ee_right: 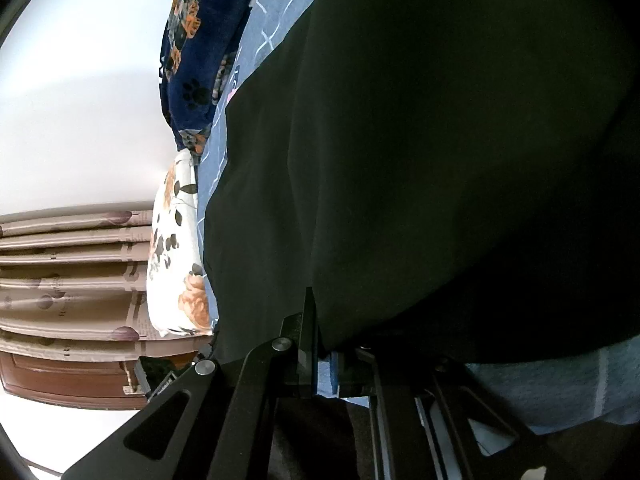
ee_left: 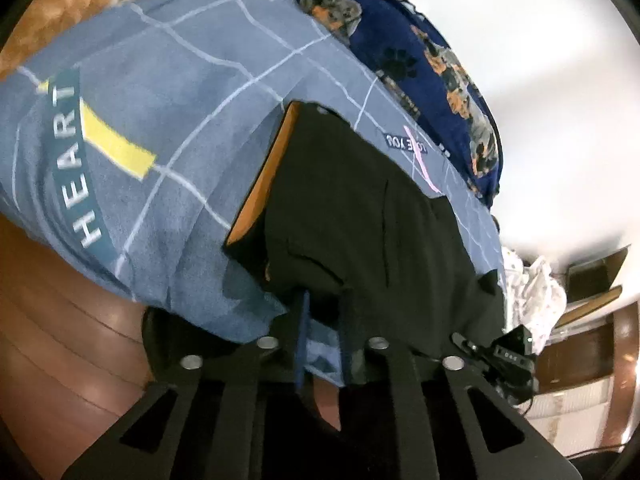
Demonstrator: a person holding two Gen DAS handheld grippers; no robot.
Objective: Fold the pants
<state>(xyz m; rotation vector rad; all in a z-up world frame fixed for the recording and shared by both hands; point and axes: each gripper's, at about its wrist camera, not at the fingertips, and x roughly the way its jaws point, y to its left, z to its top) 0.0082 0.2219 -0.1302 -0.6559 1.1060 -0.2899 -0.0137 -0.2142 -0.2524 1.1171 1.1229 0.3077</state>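
Observation:
Black pants (ee_left: 360, 208) lie on a blue bed sheet (ee_left: 180, 80) with white grid lines, and an orange strip (ee_left: 266, 176) shows along their left edge. My left gripper (ee_left: 324, 296) is at the near edge of the pants, its jaws nearly together with black fabric pinched at the tips. In the right wrist view the pants (ee_right: 440, 160) fill most of the picture and drape over my right gripper (ee_right: 324, 332), which is shut on their near edge. One of its fingers is hidden under the cloth.
A navy blanket (ee_left: 400, 52) with paw prints lies bunched at the sheet's far side. A floral pillow (ee_right: 176, 260) rests by a carved wooden headboard (ee_right: 60, 280). The wooden floor (ee_left: 60, 340) shows below the bed's edge. White crumpled cloth (ee_left: 536, 292) lies at the right.

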